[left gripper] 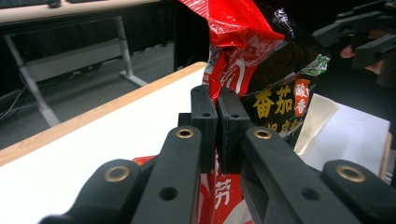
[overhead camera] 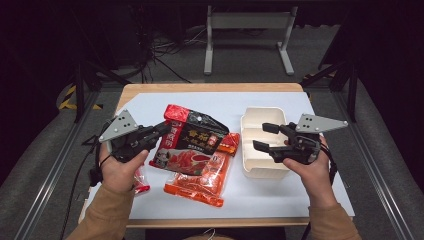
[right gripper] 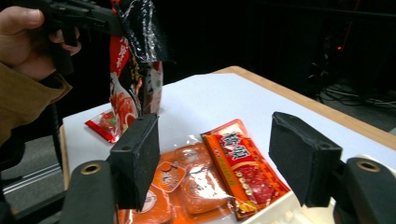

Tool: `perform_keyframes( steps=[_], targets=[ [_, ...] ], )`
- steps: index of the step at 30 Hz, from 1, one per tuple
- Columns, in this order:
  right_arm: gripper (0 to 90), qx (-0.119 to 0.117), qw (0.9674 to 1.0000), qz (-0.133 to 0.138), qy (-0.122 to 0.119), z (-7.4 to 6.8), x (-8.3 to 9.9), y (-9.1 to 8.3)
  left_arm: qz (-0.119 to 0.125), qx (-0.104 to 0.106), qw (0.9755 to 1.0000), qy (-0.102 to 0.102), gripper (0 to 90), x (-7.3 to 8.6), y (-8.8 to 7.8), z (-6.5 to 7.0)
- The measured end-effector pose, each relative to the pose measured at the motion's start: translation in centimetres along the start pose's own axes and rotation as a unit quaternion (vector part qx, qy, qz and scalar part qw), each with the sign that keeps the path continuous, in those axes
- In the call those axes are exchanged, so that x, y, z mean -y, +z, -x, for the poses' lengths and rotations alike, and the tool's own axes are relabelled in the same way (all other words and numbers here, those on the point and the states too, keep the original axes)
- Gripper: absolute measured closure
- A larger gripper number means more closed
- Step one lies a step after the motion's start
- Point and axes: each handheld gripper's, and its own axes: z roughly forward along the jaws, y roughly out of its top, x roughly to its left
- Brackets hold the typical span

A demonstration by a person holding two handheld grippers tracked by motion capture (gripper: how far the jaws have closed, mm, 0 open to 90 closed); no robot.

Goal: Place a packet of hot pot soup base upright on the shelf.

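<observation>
behind left gripper (overhead camera: 162, 131) | small red packet (right gripper: 106, 123) | high view: half hidden

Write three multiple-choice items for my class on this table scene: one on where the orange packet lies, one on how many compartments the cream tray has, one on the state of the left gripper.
1. Where does the orange packet lie?
A. Inside the cream tray
B. On the white table sheet, left of the cream tray
C. On the floor

2. How many compartments does the cream tray show?
A. Two
B. Five
C. None

3. What is the state of the left gripper?
A. Wide open and empty
B. Shut on the cream tray
C. Shut on the black-and-red sauce pouch

Answers:
1 B: the high view shows it flat on the sheet beside the tray.
2 A: one divider splits the tray lengthwise.
3 C: the left gripper view shows both pads pressed on the black-and-red sauce pouch, which hangs lifted.
</observation>
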Motion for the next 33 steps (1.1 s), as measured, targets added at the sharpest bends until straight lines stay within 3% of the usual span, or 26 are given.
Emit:
perform_keyframes(
  steps=[8, 19, 24, 28, 33],
  targets=[
    [30.5, -0.029, 0.9994, -0.019, -0.002, -1.3, 0.0, 1.8, -0.006, -0.004, 0.9997, 0.024, 87.3, 0.0, 1.4, 1.6],
    [30.3, -0.056, 0.9976, -0.041, -0.009, -2.5, 0.4, 4.0, -0.017, 0.035, 0.9987, 0.035, 87.3, 0.0, 2.8, 3.6],
    [49.1, -0.059, 0.9961, -0.06, -0.026, -3.1, 0.5, 4.4, -0.021, 0.053, 0.9978, 0.035, 87.1, 0.1, 3.2, 4.2],
    [63.5, -0.062, 0.9962, -0.053, -0.03, -3.1, 0.4, 4.0, -0.028, 0.059, 0.9971, 0.038, 86.8, 0.2, 3.4, 4.5],
    [70.0, -0.05, 0.9968, -0.049, -0.039, -3.2, 0.3, 3.6, -0.029, 0.065, 0.9965, 0.043, 86.4, 0.3, 3.5, 4.7]
  ],
)
